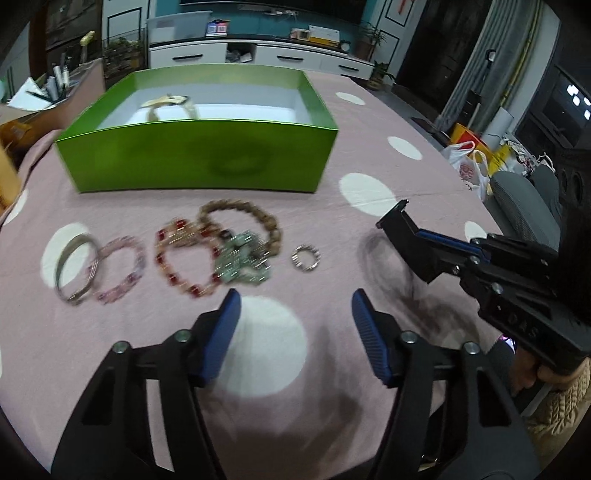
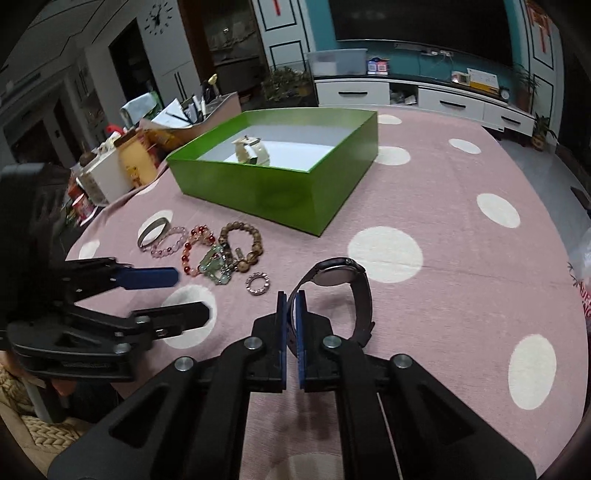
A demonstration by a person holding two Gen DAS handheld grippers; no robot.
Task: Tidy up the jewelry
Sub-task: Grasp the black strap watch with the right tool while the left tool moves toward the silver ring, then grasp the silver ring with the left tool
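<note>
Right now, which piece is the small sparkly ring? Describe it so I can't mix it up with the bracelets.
Start at the green box on the pink dotted tablecloth; a row of bracelets lies in front of it. At the row's end nearest the dark watch sits the small ring. It lies alone, touching nothing, far smaller than any bracelet, a silvery studded circle.

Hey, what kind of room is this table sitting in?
Most likely a home living room: a large dark TV screen above a long white media cabinet, a wall clock, and potted plants behind the polka-dot tablecloth.
</note>
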